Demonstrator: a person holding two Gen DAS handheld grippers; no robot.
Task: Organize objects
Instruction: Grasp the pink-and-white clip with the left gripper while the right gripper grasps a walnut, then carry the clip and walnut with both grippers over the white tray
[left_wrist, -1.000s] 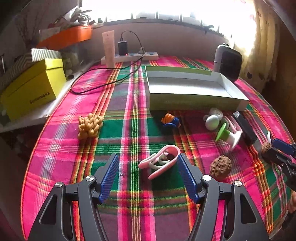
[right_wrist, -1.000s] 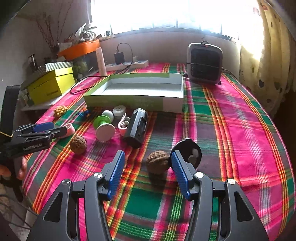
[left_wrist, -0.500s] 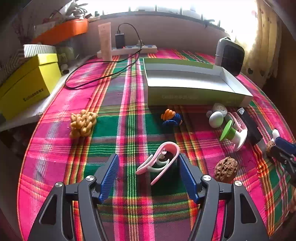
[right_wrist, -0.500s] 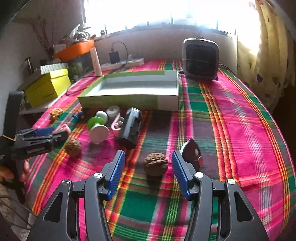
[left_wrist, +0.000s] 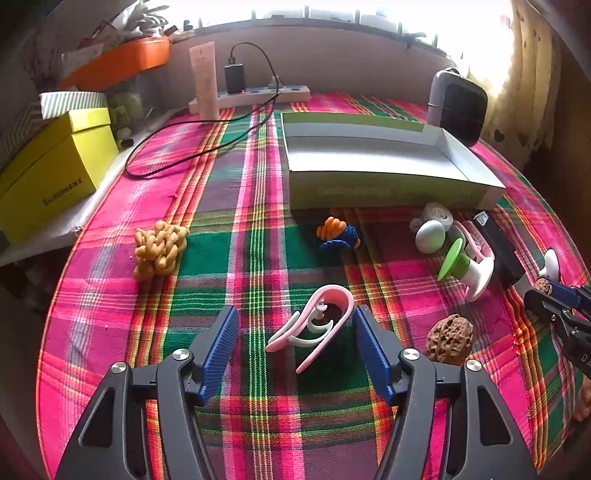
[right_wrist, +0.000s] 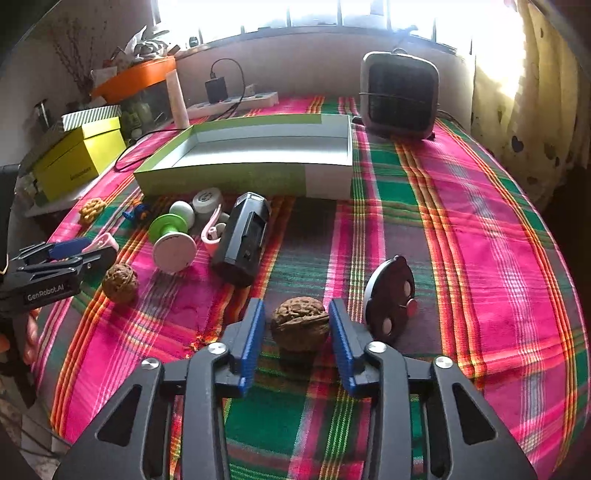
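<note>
Right wrist: gripper (right_wrist: 296, 330) closing round walnut (right_wrist: 300, 323).

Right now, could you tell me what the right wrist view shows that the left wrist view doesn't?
Only the right wrist view shows the round black disc and the walnut between the right gripper fingers. Only the left shows the whole pink clip between the left gripper fingers. Both share the open box, the second walnut and the heater.

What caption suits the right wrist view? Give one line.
Right claw closing around a walnut on the plaid tablecloth.
</note>
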